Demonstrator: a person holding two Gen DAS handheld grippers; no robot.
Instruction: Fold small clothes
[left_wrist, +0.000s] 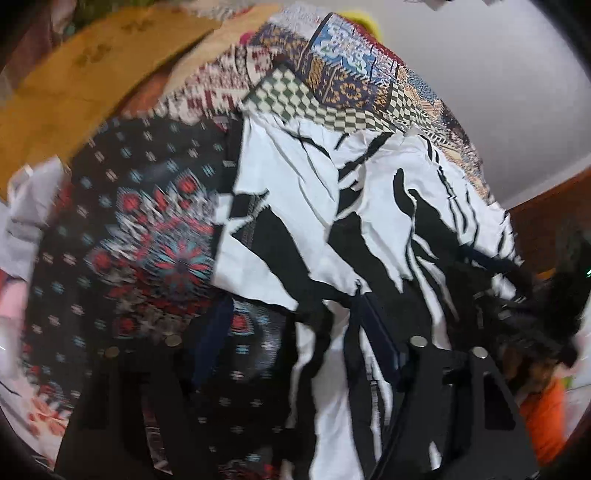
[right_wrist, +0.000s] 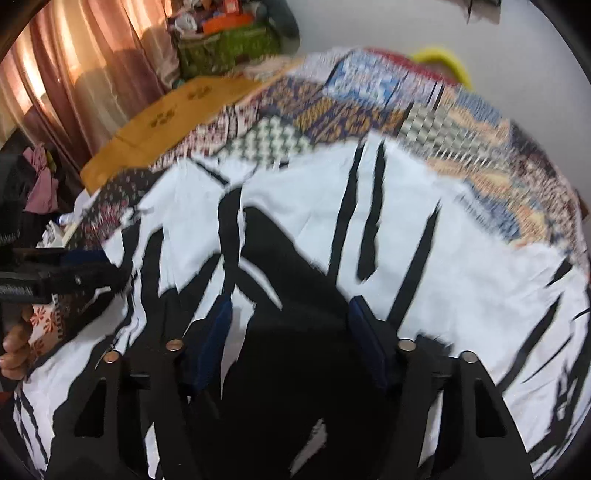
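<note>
A white garment with bold black streaks (right_wrist: 317, 229) lies spread over a patchwork bedspread (right_wrist: 369, 107), creased and partly bunched, and it fills the space directly ahead of both sets of jaws. In the right wrist view the right gripper (right_wrist: 291, 317) hovers low over the cloth with its blue-padded fingers (right_wrist: 364, 332) spread wide apart; white-and-black fabric shows plainly in the gap between them, and nothing is pinched. In the left wrist view the left gripper (left_wrist: 291, 314) is also wide open — one finger pad (left_wrist: 373, 325) sits at a ragged edge of the garment, but whether it touches the cloth cannot be told through the blur. Left of the left jaws lies a dark cloth with red and teal star motifs (left_wrist: 147, 236), beside the striped garment and partly under its edge. Beyond the jaws, past the bedspread, sits an orange-brown mat with paw prints (right_wrist: 166, 122). Farther off to the left hang pinkish curtains (right_wrist: 74, 74) — near them a green box heaped with oddments (right_wrist: 229, 44).
</note>
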